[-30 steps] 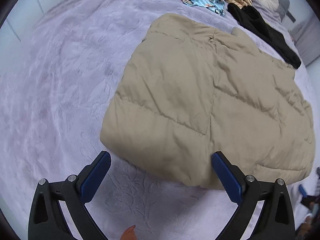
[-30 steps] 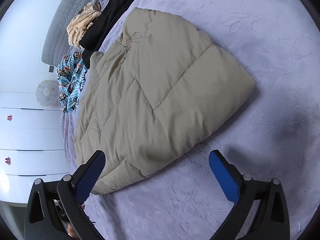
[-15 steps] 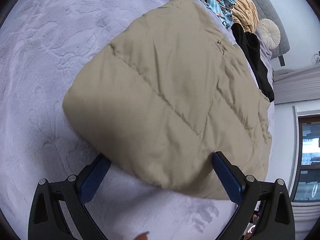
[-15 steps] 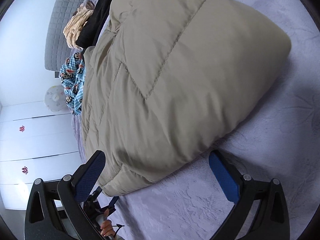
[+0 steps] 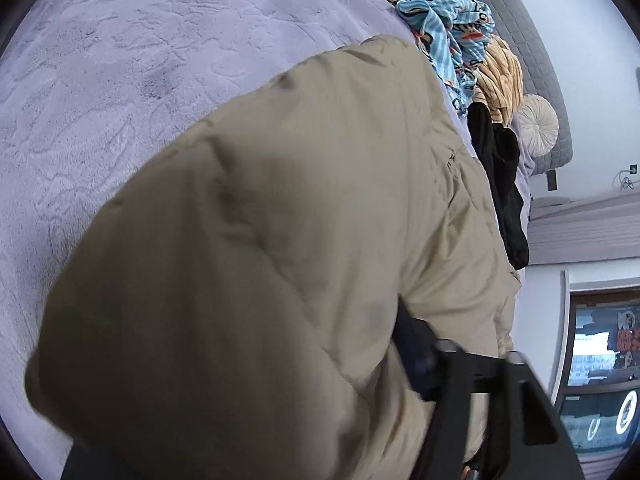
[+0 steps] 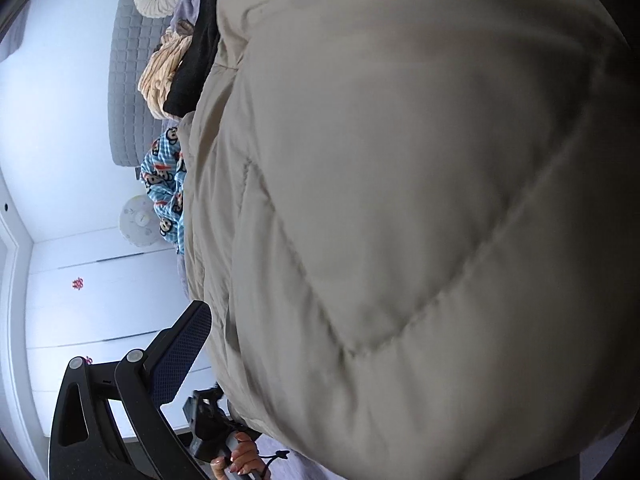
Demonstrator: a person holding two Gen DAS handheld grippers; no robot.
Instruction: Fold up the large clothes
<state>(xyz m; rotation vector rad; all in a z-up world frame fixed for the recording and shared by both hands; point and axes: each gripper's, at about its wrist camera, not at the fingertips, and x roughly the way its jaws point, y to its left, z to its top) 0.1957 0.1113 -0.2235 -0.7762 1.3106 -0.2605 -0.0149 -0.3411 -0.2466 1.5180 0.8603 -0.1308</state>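
Folded tan jacket (image 5: 280,260) on the bed (image 5: 120,60), filling both views. Left gripper (image 5: 248,412) and right gripper (image 6: 380,360) pushed against its near edge, one finger each buried in padding; open or clamped, cannot tell. Black garment (image 5: 500,184) just beyond.

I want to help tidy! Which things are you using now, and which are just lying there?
Using: beige puffer jacket, left gripper, right gripper.

Lying about: monkey-print blue cloth, black garment, tan striped cloth, round cream cushion.
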